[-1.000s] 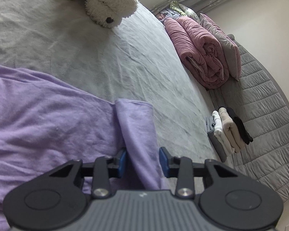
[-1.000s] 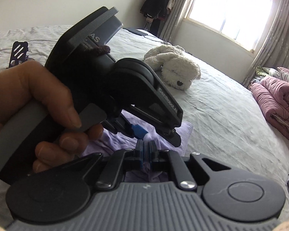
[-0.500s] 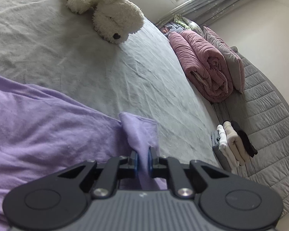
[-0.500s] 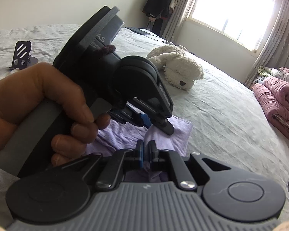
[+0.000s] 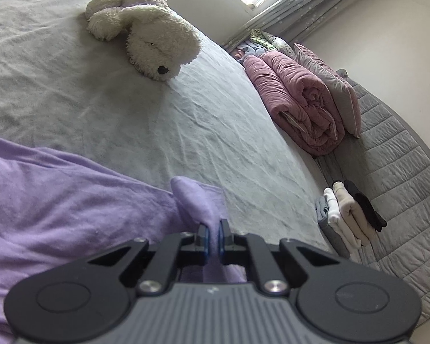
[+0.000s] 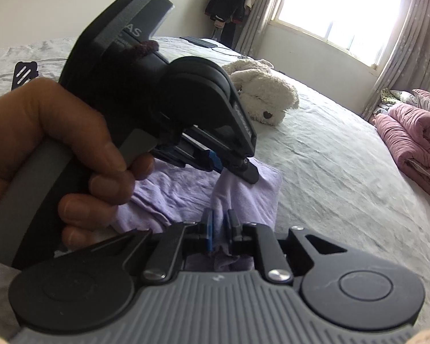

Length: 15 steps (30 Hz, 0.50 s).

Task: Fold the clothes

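Purple garment [image 5: 71, 209] lies on grey bed [image 5: 186, 120] beside window [image 6: 338, 14].

R gripper [image 6: 221, 229] jaws have just been opening a bit w/ purple cloth [image 6: 243, 195] bunched btwn them. L gripper [image 6: 238, 169], held by a hand [image 6: 43, 149], pinches same cloth just beyond. Plush dog [image 6: 263, 97] lies further back on grey bed [image 6: 344, 177].
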Tool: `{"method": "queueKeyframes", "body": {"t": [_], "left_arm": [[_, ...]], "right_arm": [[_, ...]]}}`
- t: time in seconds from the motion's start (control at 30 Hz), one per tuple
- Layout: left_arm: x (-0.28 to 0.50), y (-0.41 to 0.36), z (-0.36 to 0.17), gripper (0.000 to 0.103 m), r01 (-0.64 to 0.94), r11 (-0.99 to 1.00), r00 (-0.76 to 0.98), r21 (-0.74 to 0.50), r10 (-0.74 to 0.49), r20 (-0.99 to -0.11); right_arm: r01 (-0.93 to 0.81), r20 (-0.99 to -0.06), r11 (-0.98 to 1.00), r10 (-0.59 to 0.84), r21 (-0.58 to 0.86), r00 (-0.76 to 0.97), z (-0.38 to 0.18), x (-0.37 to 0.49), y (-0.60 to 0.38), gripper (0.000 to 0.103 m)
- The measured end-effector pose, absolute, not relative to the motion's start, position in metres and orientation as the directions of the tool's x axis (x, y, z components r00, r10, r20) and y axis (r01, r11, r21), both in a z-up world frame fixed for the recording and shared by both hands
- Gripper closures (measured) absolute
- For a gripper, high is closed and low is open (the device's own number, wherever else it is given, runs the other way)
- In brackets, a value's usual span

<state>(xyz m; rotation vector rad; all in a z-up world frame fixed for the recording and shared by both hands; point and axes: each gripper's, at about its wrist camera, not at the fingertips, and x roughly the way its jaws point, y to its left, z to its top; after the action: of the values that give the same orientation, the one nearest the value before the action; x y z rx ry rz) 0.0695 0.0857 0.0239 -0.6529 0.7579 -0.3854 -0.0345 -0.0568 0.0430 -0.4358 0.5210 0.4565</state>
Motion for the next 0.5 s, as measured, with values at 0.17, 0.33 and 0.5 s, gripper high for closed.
{"method": "queueKeyframes", "body": {"t": [0.17,0.33,0.5], "left_arm": [[0.070,0.088,0.024,0.097,0.079,0.740,0.668,-0.668,-0.537,-0.516],[0.070,0.089,0.025,0.097,0.070,0.731,0.665,-0.679,-0.541,-0.514],[0.071,0.092,0.026,0.097,0.059,0.732,0.668,-0.679,-0.535,-0.518]], "right_arm": [[-0.514,-0.560,0.806,0.291,-0.294,0.776,0.038,-0.038,-0.054,0.061],[-0.525,-0.568,0.774,0.269,-0.354,0.778,0.029,-0.042,-0.045,0.062],[-0.548,-0.567,0.735,0.273,-0.398,0.777,0.026,-0.050,-0.037,0.090]]}}
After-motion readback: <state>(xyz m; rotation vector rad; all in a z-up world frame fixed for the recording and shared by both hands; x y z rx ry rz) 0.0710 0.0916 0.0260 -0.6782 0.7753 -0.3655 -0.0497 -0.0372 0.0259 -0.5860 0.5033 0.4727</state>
